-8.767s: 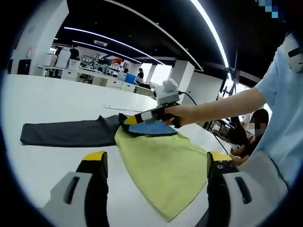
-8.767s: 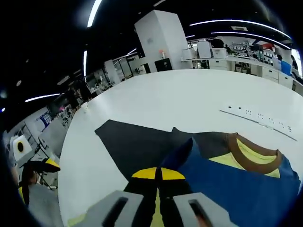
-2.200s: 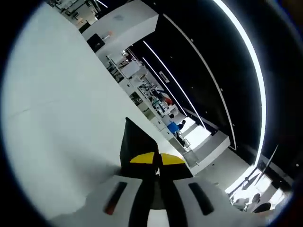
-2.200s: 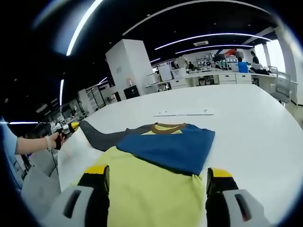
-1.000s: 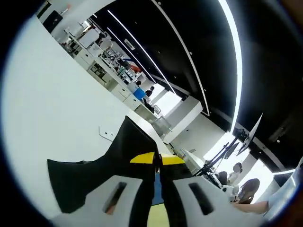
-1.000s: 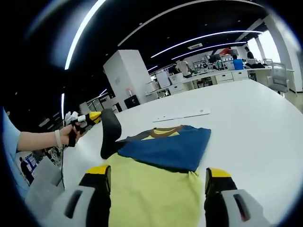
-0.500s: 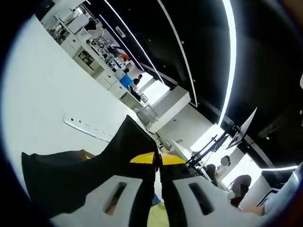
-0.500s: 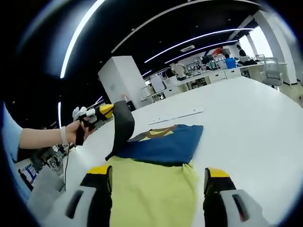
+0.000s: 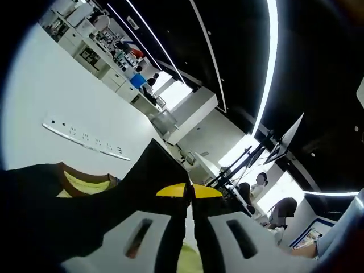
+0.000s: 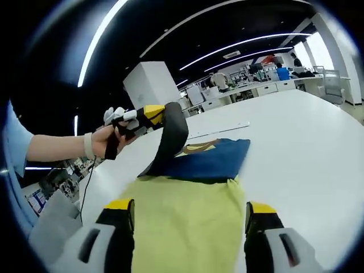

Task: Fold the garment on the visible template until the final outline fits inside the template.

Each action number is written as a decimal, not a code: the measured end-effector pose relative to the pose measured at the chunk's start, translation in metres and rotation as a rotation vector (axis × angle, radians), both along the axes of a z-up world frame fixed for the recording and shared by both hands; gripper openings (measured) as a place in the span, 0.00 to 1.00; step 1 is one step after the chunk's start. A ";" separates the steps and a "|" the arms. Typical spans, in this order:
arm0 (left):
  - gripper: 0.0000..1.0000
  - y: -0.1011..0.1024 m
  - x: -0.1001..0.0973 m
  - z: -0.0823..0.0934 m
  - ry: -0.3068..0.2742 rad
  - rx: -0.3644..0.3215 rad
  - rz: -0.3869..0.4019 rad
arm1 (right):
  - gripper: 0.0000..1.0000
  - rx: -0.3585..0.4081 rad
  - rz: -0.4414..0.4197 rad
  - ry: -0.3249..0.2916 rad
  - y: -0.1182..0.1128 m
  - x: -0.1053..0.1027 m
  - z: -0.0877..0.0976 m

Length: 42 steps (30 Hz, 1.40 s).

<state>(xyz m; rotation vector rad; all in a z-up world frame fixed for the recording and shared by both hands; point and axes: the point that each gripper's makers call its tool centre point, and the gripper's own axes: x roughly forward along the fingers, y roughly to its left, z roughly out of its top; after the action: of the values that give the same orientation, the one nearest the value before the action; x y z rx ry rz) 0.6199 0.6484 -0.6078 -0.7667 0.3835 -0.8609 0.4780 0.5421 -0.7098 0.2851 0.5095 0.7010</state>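
The garment lies on a white table (image 10: 296,131): a yellow-green body (image 10: 185,219), a blue sleeve (image 10: 213,160) folded across it, and a brown collar (image 9: 74,173). A dark grey sleeve (image 10: 169,136) is lifted off the table in an arc. My left gripper (image 9: 188,191) is shut on that dark sleeve (image 9: 85,216), which drapes over its jaws. In the right gripper view the left gripper (image 10: 152,112) is held in a hand above the shirt's left side. My right gripper (image 10: 190,209) stands open over the yellow hem, nothing between its jaws.
A white strip with dots (image 9: 85,138) lies on the table beyond the collar; it also appears as the strip (image 10: 219,129) behind the shirt. Desks and people fill the far background. Bare table spreads to the right of the shirt.
The left gripper has carried the dark sleeve up and over toward the shirt's body. The right gripper stays open over the hem.
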 end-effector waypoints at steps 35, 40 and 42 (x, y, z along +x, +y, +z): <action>0.00 -0.060 -0.012 -0.084 0.113 0.134 -0.039 | 0.81 0.076 -0.041 -0.073 0.017 -0.004 -0.003; 0.00 -0.059 -0.006 -0.085 0.088 0.145 -0.011 | 0.81 0.084 -0.057 -0.060 0.012 -0.011 -0.011; 0.00 -0.059 -0.005 -0.084 0.029 0.181 -0.016 | 0.81 0.072 -0.057 -0.065 0.010 -0.011 -0.010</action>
<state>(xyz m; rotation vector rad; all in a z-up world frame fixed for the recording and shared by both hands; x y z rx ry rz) 0.6148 0.5895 -0.6920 -0.6095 0.4873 -0.8184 0.4669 0.5520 -0.7199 0.3420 0.4134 0.6721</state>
